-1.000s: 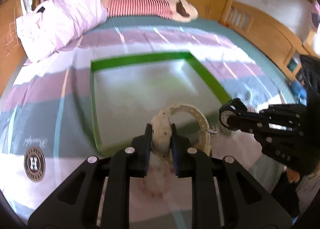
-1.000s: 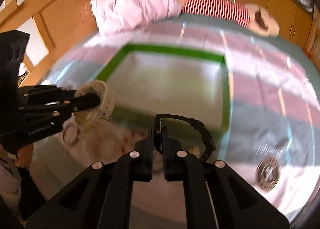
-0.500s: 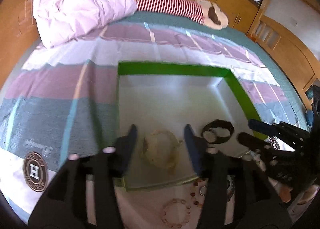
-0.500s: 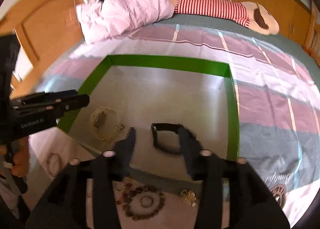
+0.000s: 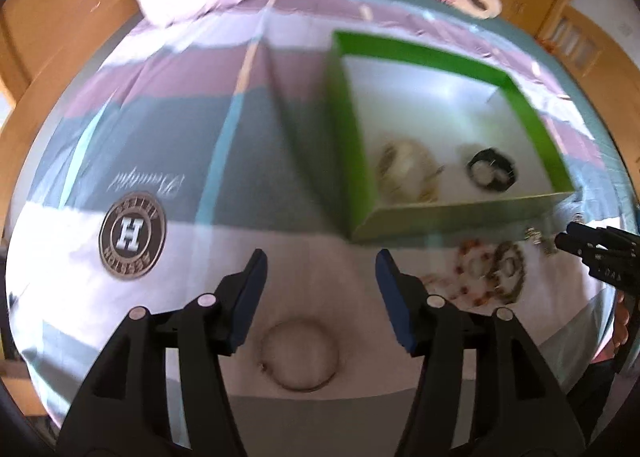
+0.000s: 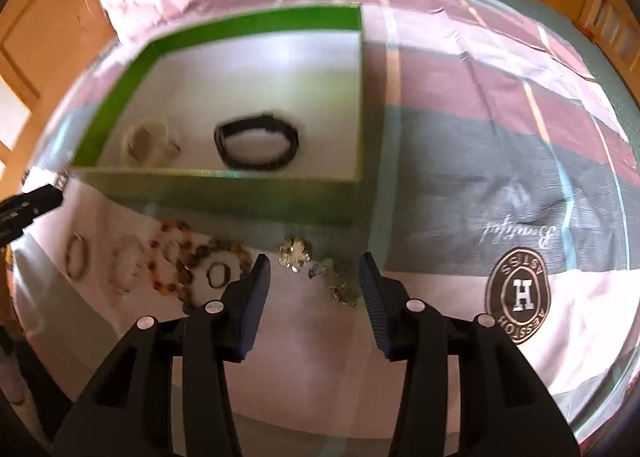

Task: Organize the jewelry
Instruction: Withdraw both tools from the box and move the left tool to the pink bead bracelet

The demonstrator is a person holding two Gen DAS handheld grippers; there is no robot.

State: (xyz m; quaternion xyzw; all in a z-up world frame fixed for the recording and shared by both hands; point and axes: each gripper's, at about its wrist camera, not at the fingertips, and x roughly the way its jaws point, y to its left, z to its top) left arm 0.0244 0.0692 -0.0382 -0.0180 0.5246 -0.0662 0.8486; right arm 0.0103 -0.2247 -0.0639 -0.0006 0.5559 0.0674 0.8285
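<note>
Now the left gripper was opening over the thin metal bangle, empty; right gripper gaped, empty.

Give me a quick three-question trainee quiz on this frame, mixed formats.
1. True or false: the black watch lies inside the green box.
2. Which piece lies nearest the left tool? A) thin ring bangle B) cream watch C) gold brooch
3. Fill in: neither the left tool nor the right tool holds ____.

Key: 1 true; 2 A; 3 anything. The left tool's jaws are opening with nothing between them.
</note>
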